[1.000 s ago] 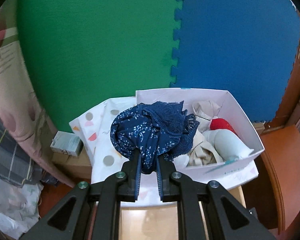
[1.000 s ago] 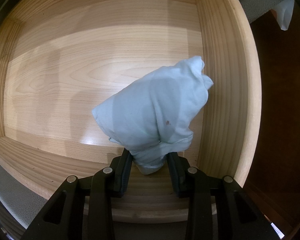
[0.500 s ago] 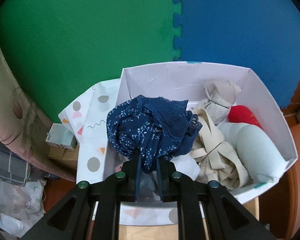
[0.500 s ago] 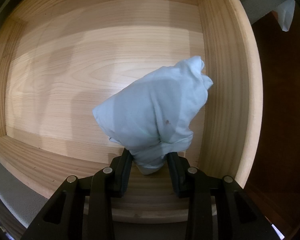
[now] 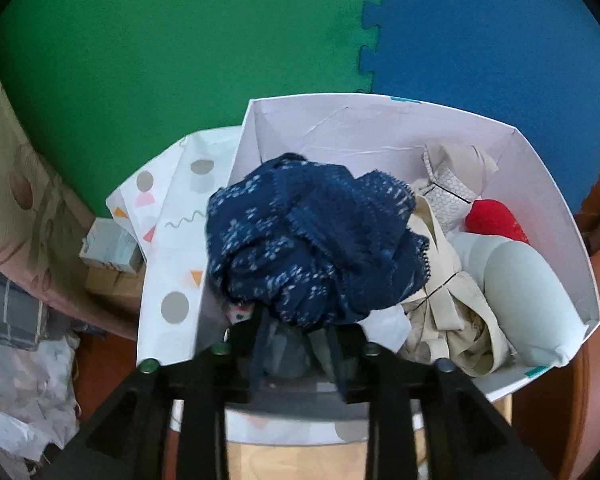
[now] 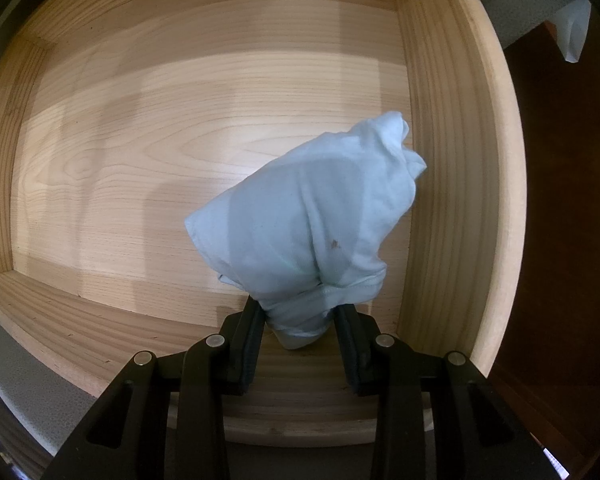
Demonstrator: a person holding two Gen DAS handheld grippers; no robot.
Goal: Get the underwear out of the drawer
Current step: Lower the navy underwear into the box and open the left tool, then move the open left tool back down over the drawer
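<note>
Left gripper (image 5: 296,344) tilts steeply down over a white box (image 5: 380,128), its jaws opening, with a gap showing between them. Navy underwear (image 5: 312,240), lace-edged and speckled, bunches just ahead of the fingertips over the box's left part; a strand of it hangs between the jaws, and the pads no longer press it. Beside it in the box lie beige garments (image 5: 444,300), a red piece (image 5: 494,218) and a pale grey cup (image 5: 524,284). Behind are green and blue foam mats (image 5: 180,40). Right gripper (image 6: 300,340) points straight down into a wooden drawer (image 6: 140,120), clenched partway on pale blue underwear (image 6: 312,216), which stands bunched near the drawer's right wall.
</note>
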